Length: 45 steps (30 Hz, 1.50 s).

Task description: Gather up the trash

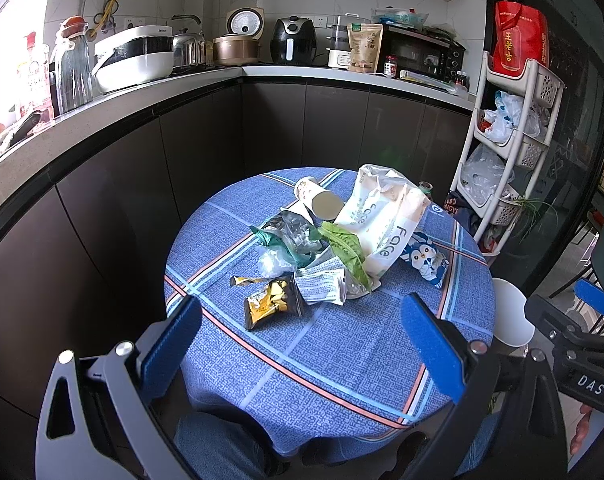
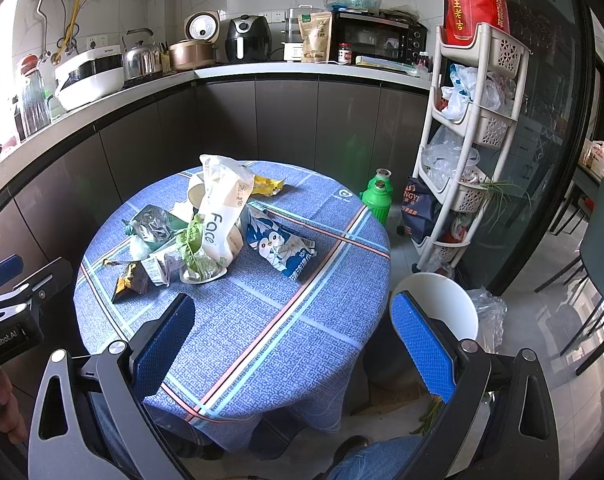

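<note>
Both grippers, left [image 1: 302, 344] and right [image 2: 294, 344], hang spread wide and empty above the near edge of a round table [image 1: 341, 360], trash pile [image 1: 325, 248] heaped at its centre.

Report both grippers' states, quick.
Left gripper: open, holding nothing, above the table.
Right gripper: open, holding nothing.

Woven cloth tablecloth [image 1: 341, 344] — crinkled glossy foil wrapper [image 1: 272, 304], matt paper cup [image 1: 317, 198].
</note>
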Motion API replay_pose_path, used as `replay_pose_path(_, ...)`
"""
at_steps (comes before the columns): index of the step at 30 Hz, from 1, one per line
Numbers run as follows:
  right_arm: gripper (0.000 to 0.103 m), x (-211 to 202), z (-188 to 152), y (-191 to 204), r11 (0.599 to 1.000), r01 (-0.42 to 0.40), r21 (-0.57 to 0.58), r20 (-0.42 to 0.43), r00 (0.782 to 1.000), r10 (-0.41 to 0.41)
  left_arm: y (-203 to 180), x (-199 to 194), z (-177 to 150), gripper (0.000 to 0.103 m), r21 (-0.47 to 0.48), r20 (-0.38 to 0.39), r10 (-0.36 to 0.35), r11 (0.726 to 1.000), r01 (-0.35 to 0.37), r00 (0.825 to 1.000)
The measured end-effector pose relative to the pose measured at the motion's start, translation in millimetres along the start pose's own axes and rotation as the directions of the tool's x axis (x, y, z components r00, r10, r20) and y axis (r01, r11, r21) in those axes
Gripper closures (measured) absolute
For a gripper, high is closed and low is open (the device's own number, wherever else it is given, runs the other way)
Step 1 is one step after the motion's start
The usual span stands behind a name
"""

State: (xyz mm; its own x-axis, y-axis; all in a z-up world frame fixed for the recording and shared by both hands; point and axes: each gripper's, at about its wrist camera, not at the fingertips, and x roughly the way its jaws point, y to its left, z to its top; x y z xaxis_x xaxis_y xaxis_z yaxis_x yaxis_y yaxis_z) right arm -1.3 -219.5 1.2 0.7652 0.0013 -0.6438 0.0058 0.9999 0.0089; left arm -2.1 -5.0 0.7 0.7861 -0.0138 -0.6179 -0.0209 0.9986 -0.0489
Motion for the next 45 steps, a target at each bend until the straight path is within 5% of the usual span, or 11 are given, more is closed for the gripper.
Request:
replay_pose_path(15, 0.008, 15, 0, 0, 1.000, -0.011, -0.002, -0.037, 0.999, 0.011, -1, 13, -3, 0.004, 0.001, -0.029, 0.001, 1.000, 0.000, 1.000)
replay_pose_path(21, 0.008, 29, -2, -4, 0.991, -0.134, 0.008, -0.016, 0.991, 0.134, 13, 29, -7, 0.004, -0.029, -0.054, -0.092, 0.996, 0.090, 0.994)
replay_pose_path(29, 0.008, 97, -1, 0, 0.969, -0.247, -0.022, -0.126, 0.962, 0.243, 30, 60, -13, 0.004, -0.032, -0.108, -0.190, 0.982, 0.187, 0.976)
replay_pose_path(37, 0.009, 130, 53, 21, 0.925, -0.378, -0.035, -0.021, 0.926, 0.377, 48, 98, 7, 0.015, -0.071, -0.165, -0.232, 0.972, 0.223, 0.959)
replay_pose_path(43, 0.031, 168, 72, 44, 0.927, -0.372, -0.058, -0.057, 0.928, 0.369, 39, 115, 7, 0.026, -0.051, -0.204, -0.286, 0.958, 0.281, 0.936)
replay_pose_path(45, 0.076, 170, 72, 50, 0.938, -0.335, -0.085, -0.066, 0.942, 0.330, 33, 122, 3, 0.035, -0.043, -0.231, -0.305, 0.952, 0.304, 0.924)
